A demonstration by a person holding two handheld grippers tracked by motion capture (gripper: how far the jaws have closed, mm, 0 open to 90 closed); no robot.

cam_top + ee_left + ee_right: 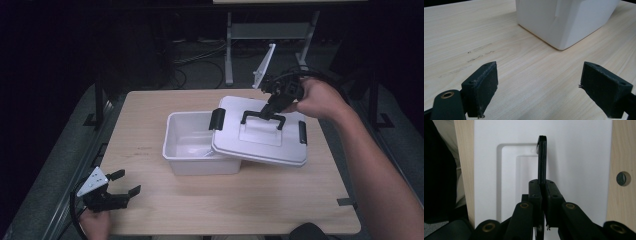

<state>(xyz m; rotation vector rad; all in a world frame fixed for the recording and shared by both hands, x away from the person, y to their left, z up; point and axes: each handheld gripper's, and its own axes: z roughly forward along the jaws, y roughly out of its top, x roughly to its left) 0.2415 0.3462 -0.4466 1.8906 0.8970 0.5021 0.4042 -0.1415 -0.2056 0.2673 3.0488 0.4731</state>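
Dark room beyond; pale wood bench in front, carrying one white storage box.

Item 1: box, open-topped, white, standing on the bench near its middle. Landmark for all places below.

Item 2: lid, white, with black handle and a black latch at each short end. It lies skewed over the box's right part, its left edge overlapping the box mouth, the rest overhanging to the right; the left part of the box is uncovered. It looks tilted, not seated.

Item 3: right claw, above the lid, right of the box. Clamped tight on the handle; the right gripper view shows the handle bar pinched edge-on between the two pads, with nothing else caught.

Item 4: left claw, low at the bench's near edge, left of and nearer than the box. Spread wide, holding nothing; the left gripper view shows a box corner ahead, well apart from the pads.

Handling note, judged: the lid is being carried by its handle.
- Keep the pinch centred on the bar, so that the lid hangs level.
- Hold it clear of the box rim while it travels, so that no latch snags.
- If the box threatens to slide, steady its left wall with the idle claw.
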